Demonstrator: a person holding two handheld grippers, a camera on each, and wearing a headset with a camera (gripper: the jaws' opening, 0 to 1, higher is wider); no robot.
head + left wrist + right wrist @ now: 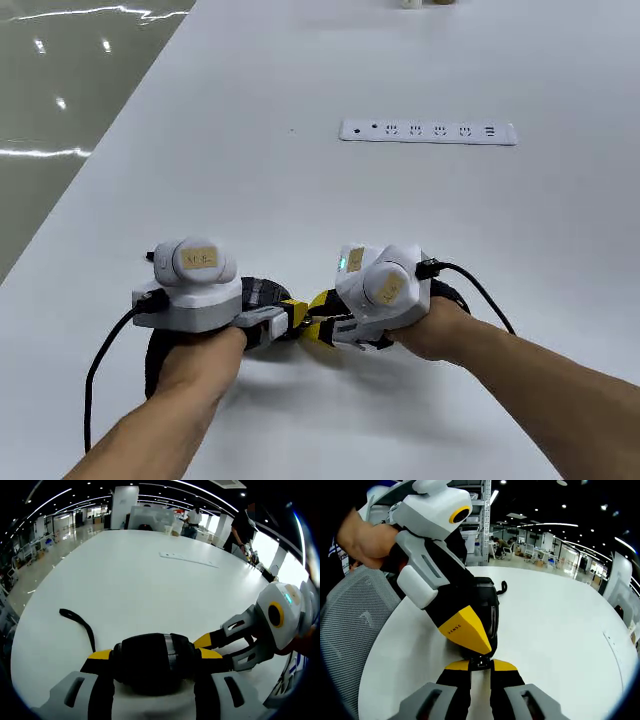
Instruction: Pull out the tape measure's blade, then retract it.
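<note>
Pale yellow stickers [200, 258] sit on top of both tools, and the handwriting on them is too small to read. In the right gripper view, a line of small dark letters [454, 628] runs along the yellow tip of the other tool's tongs. It is too fine to make out with certainty.

The tape measure [150, 667], a black case, lies low over the white table [300, 180]. The left gripper [155, 655] has its tongs clamped on the case, one on each side. A black strap [80, 622] trails from the case and lies on the table.

The right gripper [481, 666] meets it head-on, with its tongs pressed together on the small metal blade end [480, 661], right at the mouth of the case. Hardly any blade shows between them.

Well apart from the hands, a white power strip [428, 131] with a row of sockets lies flat on the table.
</note>
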